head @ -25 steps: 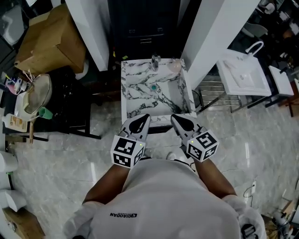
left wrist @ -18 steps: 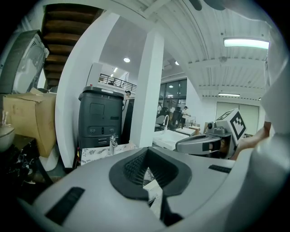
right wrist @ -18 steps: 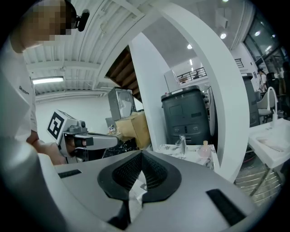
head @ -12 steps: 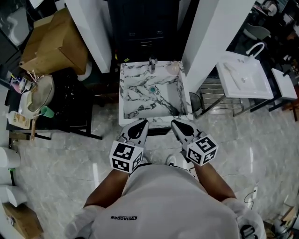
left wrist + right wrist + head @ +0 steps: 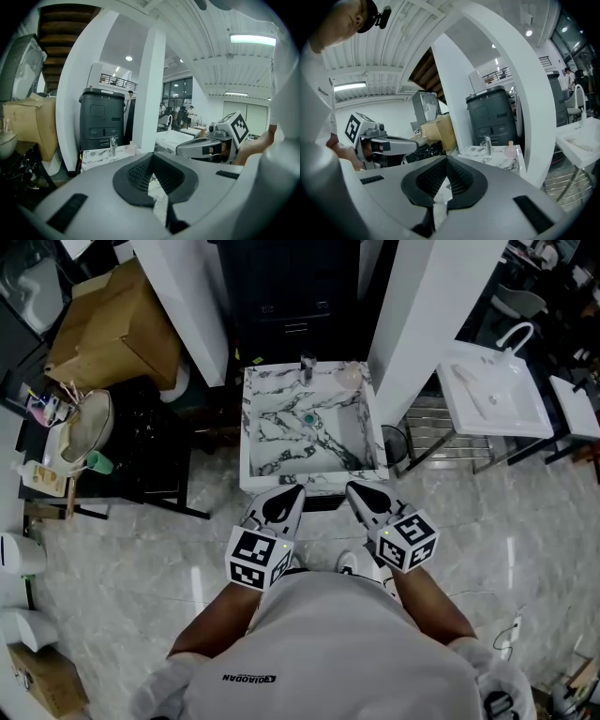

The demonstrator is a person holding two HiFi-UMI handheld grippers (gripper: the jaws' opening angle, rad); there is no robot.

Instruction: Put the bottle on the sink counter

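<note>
A small pink bottle (image 5: 349, 377) stands on the back right corner of the marble sink counter (image 5: 267, 442), right of the faucet (image 5: 307, 365). My left gripper (image 5: 292, 493) and right gripper (image 5: 355, 489) hang side by side just before the sink's front edge, both shut and empty. In the right gripper view the shut pads (image 5: 446, 161) point towards the bottle (image 5: 510, 149) and the faucet (image 5: 488, 144), some way ahead. The left gripper view has its shut gripper (image 5: 151, 157) facing the sink counter (image 5: 96, 157), with the right gripper (image 5: 201, 146) alongside.
White pillars (image 5: 417, 315) flank the sink, with a dark cabinet (image 5: 295, 296) behind it. A cardboard box (image 5: 112, 324) and a black stand (image 5: 141, 456) with clutter are at the left. A white basin (image 5: 492, 390) and a metal rack (image 5: 441, 432) are at the right.
Both grippers have slid a little back towards the person; their tips lay over the sink's front edge before and now sit just short of it. Both stay shut.
</note>
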